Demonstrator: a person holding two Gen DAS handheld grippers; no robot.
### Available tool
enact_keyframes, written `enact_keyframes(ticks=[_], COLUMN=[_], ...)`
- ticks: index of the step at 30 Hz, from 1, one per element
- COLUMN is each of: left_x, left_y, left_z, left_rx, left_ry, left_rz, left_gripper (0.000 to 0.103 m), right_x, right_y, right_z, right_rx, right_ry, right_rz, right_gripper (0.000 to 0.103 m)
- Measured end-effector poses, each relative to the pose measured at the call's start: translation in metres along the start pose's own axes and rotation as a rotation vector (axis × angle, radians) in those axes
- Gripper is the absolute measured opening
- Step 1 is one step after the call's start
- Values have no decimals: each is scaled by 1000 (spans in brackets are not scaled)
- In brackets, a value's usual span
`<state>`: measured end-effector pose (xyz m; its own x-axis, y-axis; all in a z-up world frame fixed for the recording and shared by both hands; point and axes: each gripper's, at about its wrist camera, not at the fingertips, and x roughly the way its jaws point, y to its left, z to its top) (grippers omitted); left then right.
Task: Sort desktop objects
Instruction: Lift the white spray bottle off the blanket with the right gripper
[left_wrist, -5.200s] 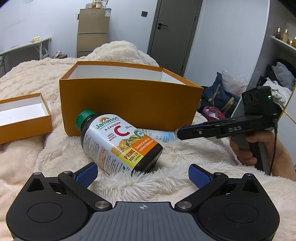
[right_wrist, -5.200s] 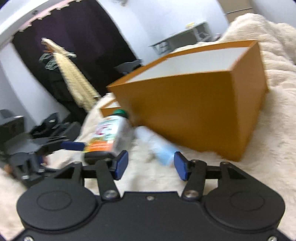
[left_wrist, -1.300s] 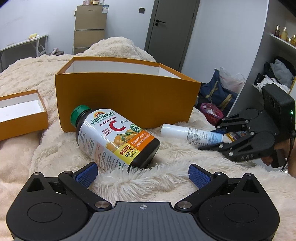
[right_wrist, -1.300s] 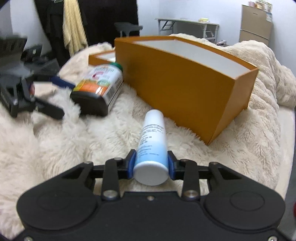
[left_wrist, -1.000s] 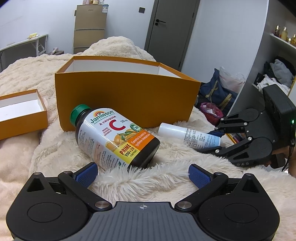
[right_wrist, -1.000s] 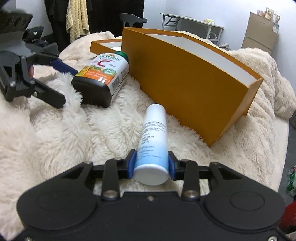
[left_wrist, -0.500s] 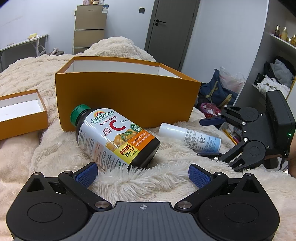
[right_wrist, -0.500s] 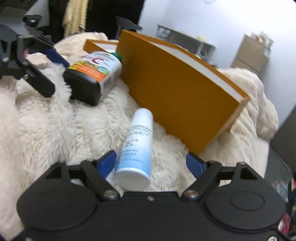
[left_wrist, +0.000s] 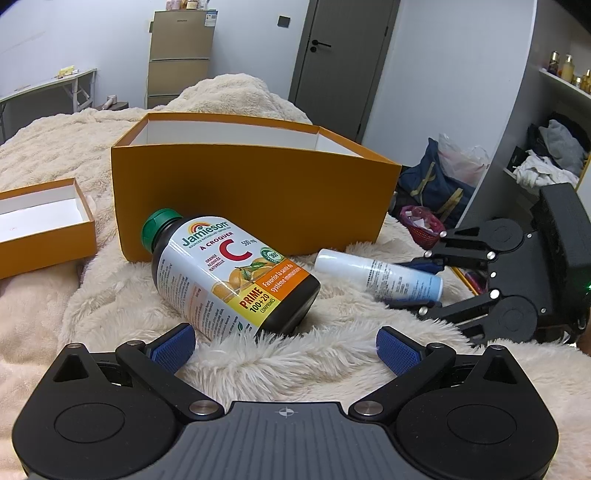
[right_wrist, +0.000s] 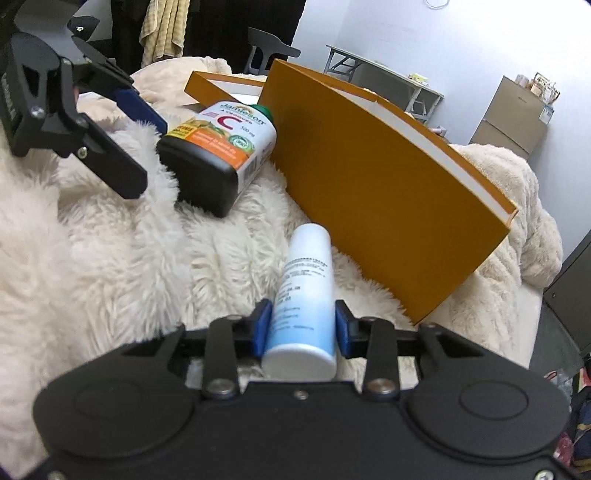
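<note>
Right gripper (right_wrist: 303, 325) clamps the white-and-blue cylindrical spray bottle (right_wrist: 304, 295), lying on the fluffy cream blanket (right_wrist: 110, 258) beside the large orange cardboard box (right_wrist: 388, 199). Grip sits near the base, so it may tip on lifting. Half a second ago the jaws were spread. Left gripper (left_wrist: 284, 345) wide, empty.

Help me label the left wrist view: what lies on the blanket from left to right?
Small orange box → vitamin bottle → white spray bottle → right claw, shut on that spray bottle. The big orange box spans the middle behind them, so it is left out.
</note>
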<state>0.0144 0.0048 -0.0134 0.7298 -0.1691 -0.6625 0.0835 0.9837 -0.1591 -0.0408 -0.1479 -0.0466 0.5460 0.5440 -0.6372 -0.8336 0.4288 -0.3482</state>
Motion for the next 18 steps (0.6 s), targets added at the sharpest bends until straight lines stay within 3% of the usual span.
enact_keyframes(ticks=[6,12,18], left_x=[0,0,0], left_y=[0,0,0], left_z=[-1,0,1], left_rx=[1,1,3], left_ry=[0,1,1], left_rz=[0,1,1], left_gripper=[103,103,103], right_x=[-23,-31,-19], right_y=[-16,-36,-52], right_z=[4,5,-9], right_rx=[103,247,337], right_ry=[-128,-294,-321], right_rz=[-8,47,58], right_gripper=[33,33,33])
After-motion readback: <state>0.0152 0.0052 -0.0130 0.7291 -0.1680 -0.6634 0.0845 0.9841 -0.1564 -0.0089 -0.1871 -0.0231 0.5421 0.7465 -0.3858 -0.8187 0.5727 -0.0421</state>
